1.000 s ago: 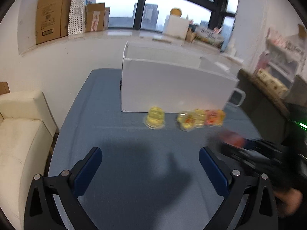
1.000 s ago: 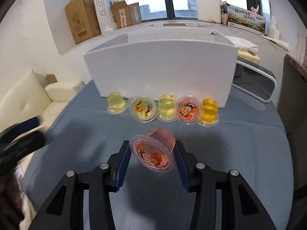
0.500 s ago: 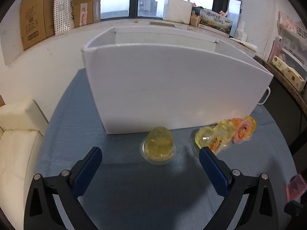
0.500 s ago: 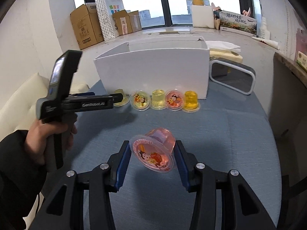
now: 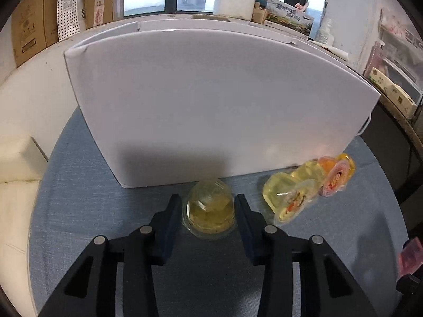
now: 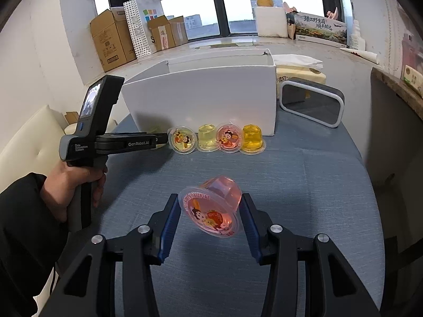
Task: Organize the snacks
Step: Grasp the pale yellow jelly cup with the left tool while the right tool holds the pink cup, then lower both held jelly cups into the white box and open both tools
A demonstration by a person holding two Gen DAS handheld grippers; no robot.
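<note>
My left gripper (image 5: 208, 208) is closing around a pale yellow, dome-shaped clear plastic jelly cup (image 5: 208, 211) that sits upside down on the blue-grey cloth tabletop (image 5: 79, 198), straight ahead between my dark blue pads (image 5: 173, 211); the pads look to be at or just touching its walls, so I judge the grip not yet firm. Just beyond the tips stands the tall white cardboard box (image 5: 211, 100), and ahead to the right lie the other jelly cups (image 5: 304, 192), leaning on one another in a row. My right gripper (image 6: 210, 211) is closed to cup width on a pink clear plastic jelly cup with a cartoon foil lid (image 6: 211, 211), held tilted above the cloth, lid toward me. From that side, four cups (image 6: 216, 138) are lined up along the box front well ahead of the tips, and my left hand (image 6: 71, 185) is out to the left. I expect these cups to be light, with thin walls that flex and a smooth, slippery taper, so I would grip low, across the wider body near the rim flange, and squeeze only enough to keep it from sliding out; too hard could buckle the wall or burst the foil.
</note>
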